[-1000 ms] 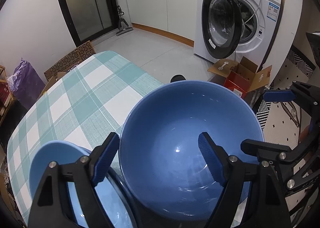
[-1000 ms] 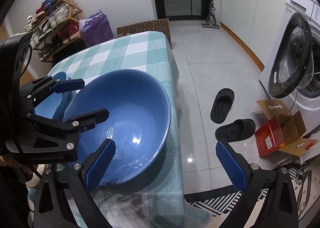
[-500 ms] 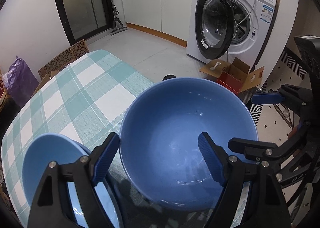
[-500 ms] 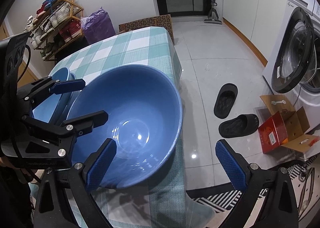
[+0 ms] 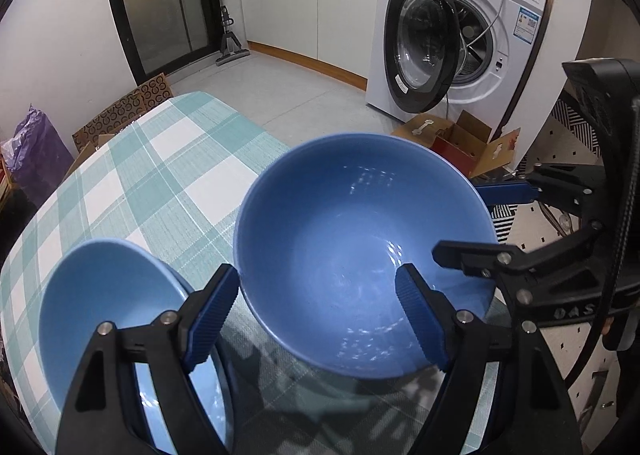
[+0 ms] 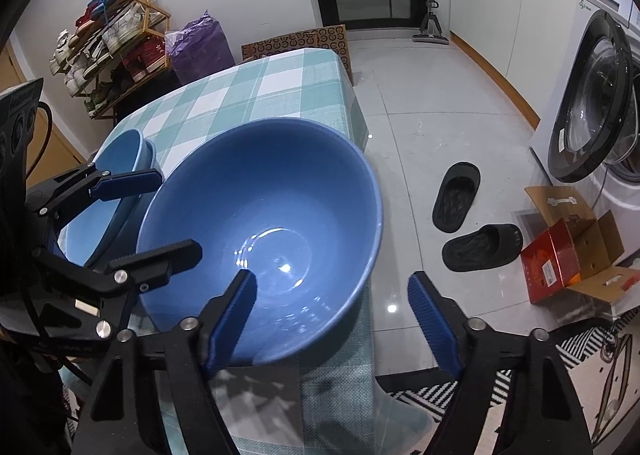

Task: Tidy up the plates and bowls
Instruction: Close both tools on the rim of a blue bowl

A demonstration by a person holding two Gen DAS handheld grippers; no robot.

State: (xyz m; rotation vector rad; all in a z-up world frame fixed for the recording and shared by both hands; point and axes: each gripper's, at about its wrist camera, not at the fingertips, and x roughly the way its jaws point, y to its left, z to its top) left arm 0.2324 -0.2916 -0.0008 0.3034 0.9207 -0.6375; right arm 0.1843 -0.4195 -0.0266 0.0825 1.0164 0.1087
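Note:
A large blue bowl [image 5: 360,247] hangs tilted above the checked table [image 5: 160,183], with a shadow under it. My left gripper [image 5: 316,315] is open, one finger outside the bowl's near rim and one inside. My right gripper [image 6: 332,315] is open too and straddles the bowl's [image 6: 264,223] near rim; I cannot tell which gripper bears it. A lighter blue bowl [image 5: 108,295] sits on a blue plate [image 5: 184,411] at the left; it also shows in the right wrist view [image 6: 120,159].
The table's edge [image 6: 360,135] drops to a tiled floor. Two black slippers [image 6: 460,195] and an open red carton [image 6: 572,255] lie there. A washing machine [image 5: 452,39] with its door open stands behind. A shoe rack [image 6: 112,43] stands by the wall.
The large bowl has risen off the table and tilted. My right gripper's fingers have come closer together around its rim. Both grippers have moved up and back.

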